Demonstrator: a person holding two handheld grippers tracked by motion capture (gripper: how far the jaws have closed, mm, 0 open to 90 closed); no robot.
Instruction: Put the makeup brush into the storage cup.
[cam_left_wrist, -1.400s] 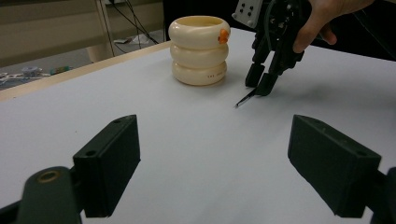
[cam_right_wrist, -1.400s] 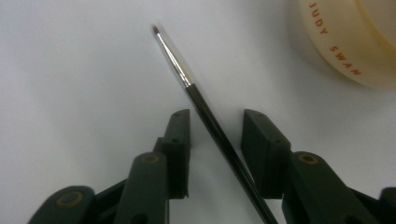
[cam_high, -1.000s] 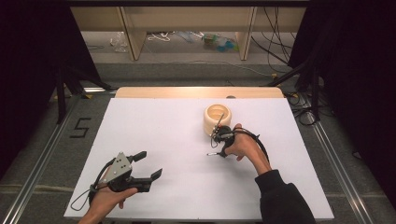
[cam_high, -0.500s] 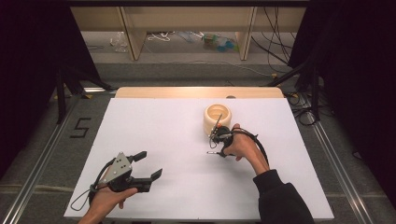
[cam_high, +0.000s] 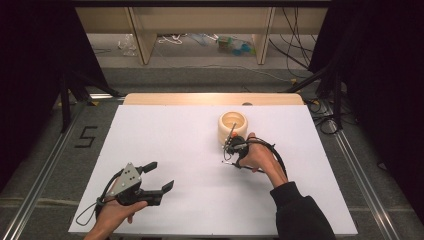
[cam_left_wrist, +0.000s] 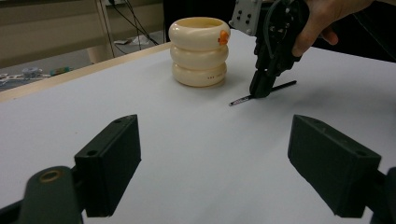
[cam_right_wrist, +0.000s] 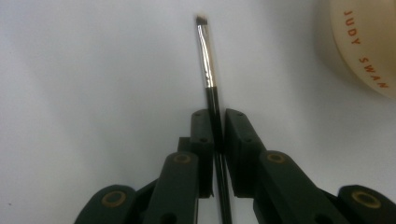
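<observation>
From the high view I see my right gripper (cam_high: 231, 149) just on my side of the cream ringed holder (cam_high: 233, 127), over the white desk (cam_high: 190, 130); my left gripper (cam_high: 159, 176) rests well away from the holder, toward my near left corner.

In the left gripper view my jaws stand wide and released, the holder far ahead, and the right gripper points down beside it on a thin black brush (cam_left_wrist: 264, 93) lying on the desk.

In the right gripper view my jaws have just been closing and are clenched on the brush handle, bristles pointing away, the holder at the upper right.
</observation>
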